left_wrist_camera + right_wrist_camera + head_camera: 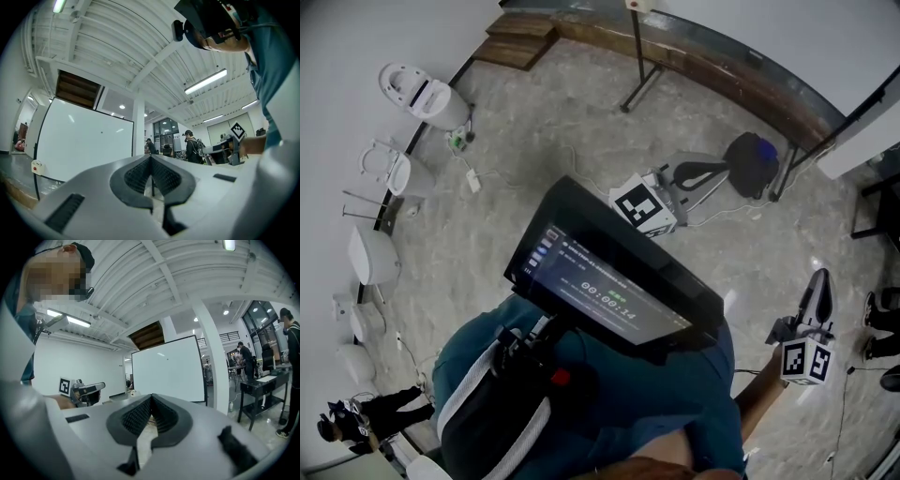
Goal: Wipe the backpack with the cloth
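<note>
Grey marbled floor (pixel 562 122) fills the head view, hard and glossy, with white ceramic toilets (pixel 417 94) along its left edge. Largest over it is the flat black screen (pixel 609 291) on the person's chest. Up and right of the screen lies a dark, rounded, soft-looking blue-black bundle (pixel 753 164). It may be the backpack, though I cannot be sure, and no cloth shows in any view. Just above the screen, the left gripper (pixel 717 172) points toward that bundle. Right of the screen and lower is the right gripper (pixel 818 286). Each has ribbed black pads set in smooth grey plastic, and each pair is pressed together on nothing, which fits a cloth yet to be fetched or one already put down. As I judge it, bare jaws reaching the bundle would scrape its fabric. The thin white cable (pixel 717 218) right of the screen could also snag a foot.
</note>
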